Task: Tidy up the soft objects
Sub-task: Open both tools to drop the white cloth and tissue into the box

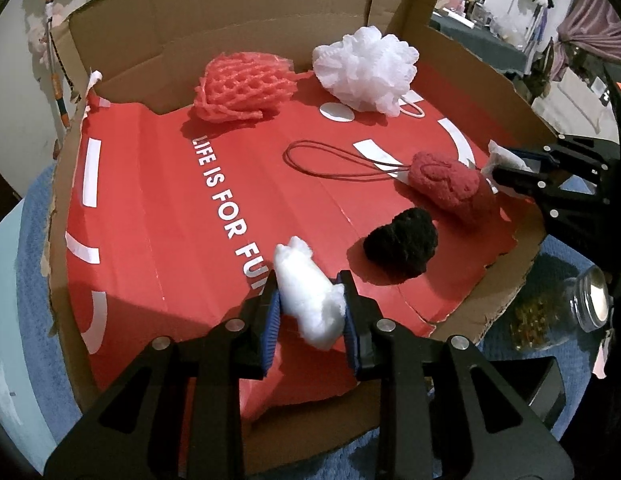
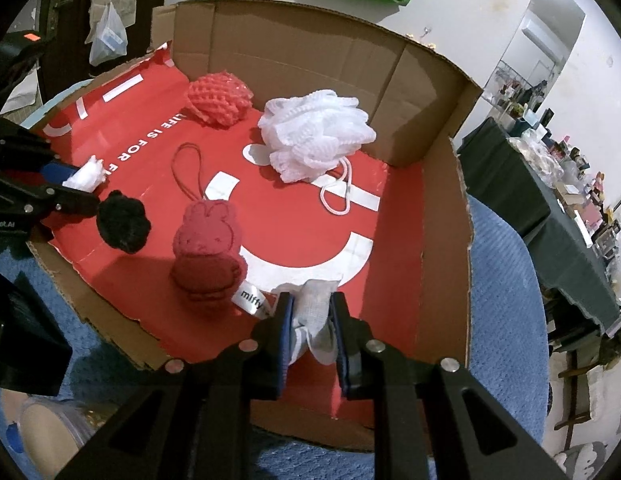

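White cotton wad (image 1: pixel 308 296) pinched in left gripper (image 1: pixel 310 312) jaws above the red-lined cardboard tray (image 1: pixel 150 216), grey-white cloth (image 2: pixel 314 320) pinched by right gripper (image 2: pixel 310 328); best lowered onto bare liner beside black pompom (image 1: pixel 400 246) before release.

A shallow cardboard box (image 1: pixel 122 40) with a red printed floor sits on a blue textured cloth (image 2: pixel 506 280). On the floor: a pink foam net (image 1: pixel 240 86) at 11 o'clock, a white mesh bath pouf (image 1: pixel 364 66) at 1, a red plush rabbit (image 2: pixel 206 248) at 3, a black pom-pom (image 1: pixel 402 246) just beside it.
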Demonstrator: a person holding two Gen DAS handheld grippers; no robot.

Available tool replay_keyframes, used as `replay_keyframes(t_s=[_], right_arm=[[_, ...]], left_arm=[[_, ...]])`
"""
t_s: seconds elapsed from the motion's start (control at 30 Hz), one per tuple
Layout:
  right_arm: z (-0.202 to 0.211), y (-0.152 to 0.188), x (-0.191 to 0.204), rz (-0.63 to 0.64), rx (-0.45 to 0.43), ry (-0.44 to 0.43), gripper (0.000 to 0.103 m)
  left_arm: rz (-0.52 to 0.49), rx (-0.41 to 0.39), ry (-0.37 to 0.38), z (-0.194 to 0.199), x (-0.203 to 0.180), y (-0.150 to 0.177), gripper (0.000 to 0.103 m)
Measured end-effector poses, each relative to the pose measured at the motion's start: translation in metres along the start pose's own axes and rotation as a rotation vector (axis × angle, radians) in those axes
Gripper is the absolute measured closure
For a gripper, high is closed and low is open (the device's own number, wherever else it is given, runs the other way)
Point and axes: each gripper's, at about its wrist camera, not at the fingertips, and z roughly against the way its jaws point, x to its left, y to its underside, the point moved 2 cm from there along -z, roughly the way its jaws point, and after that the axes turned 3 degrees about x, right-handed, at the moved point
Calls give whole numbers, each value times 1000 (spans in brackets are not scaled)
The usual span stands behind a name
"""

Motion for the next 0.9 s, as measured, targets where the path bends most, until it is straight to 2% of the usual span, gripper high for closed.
replay_keyframes(t_s=[0.17, 0.2, 0.23, 0.27, 0.43, 0.5, 0.63, 0.83, 0.9], right_arm=[[-1, 0, -1, -8, 4, -7, 78], [-1, 0, -2, -8, 3, -7, 77], [-2, 0, -2, -6, 4, -8, 77], [-2, 0, -2, -5, 4, -9, 77], [-1, 0, -3, -8, 4, -19, 74], [1, 0, -2, -6, 1, -28, 68], [8, 0, 5, 18, -21, -6, 49], [30, -4, 4, -4, -68, 2, 45], [40, -4, 2, -13, -89, 8, 42]], left_arm=[[-15, -17, -6, -2, -3, 0, 72], [-18, -19, -7, -3, -4, -1, 62], [-20, -22, -7, -3, -5, -1, 41], [-24, -24, -5, -3, -6, 0, 36], [-39, -47, -19, -1, -11, 0, 35], [-32, -49, -13, 1, -11, 0, 35], [-32, -67, -16, 9, -13, 1, 35], [-19, -119, -31, 33, -18, 7, 34], [-12, -140, -39, 43, -20, 10, 31]])
